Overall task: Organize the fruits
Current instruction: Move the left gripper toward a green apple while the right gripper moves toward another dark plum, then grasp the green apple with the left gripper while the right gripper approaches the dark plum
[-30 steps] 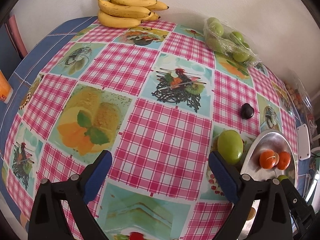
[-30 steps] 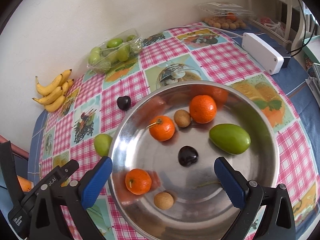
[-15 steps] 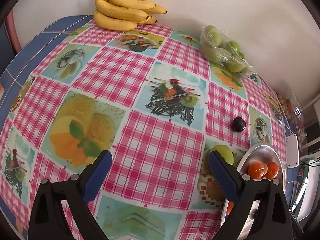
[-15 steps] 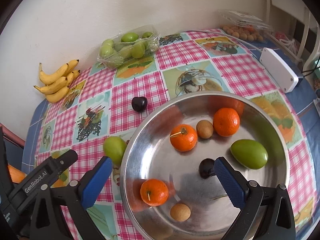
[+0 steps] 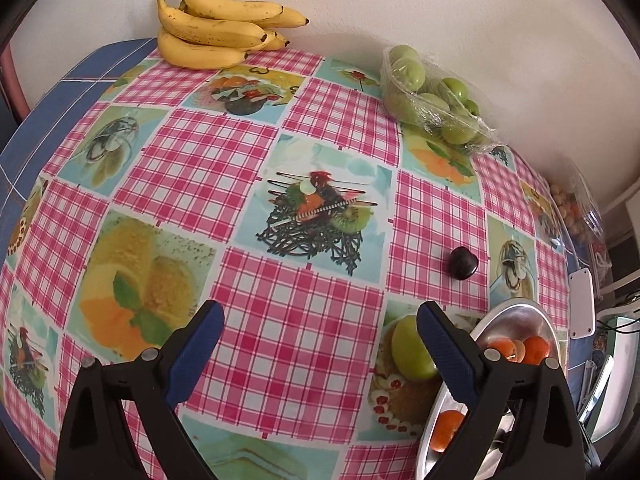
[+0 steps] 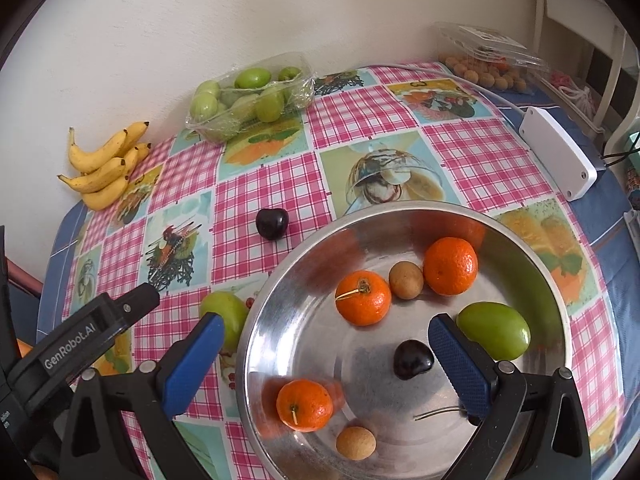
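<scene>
Lying just beside the gaping left claw (image 5: 318, 330), green fruit (image 5: 412, 350)

Hidden and cut-off parts around the metal bowl

The left gripper's right finger (image 5: 448, 356) is covering part of the loose green fruit (image 5: 410, 350) and much of the metal bowl (image 5: 516, 312); the right gripper's left finger (image 6: 192, 356) is overlapping the same fruit. The bowl's near rim is running off the bottom edge, and the small brown fruits in the far clear container (image 6: 484, 68) are too small to identify.
</scene>
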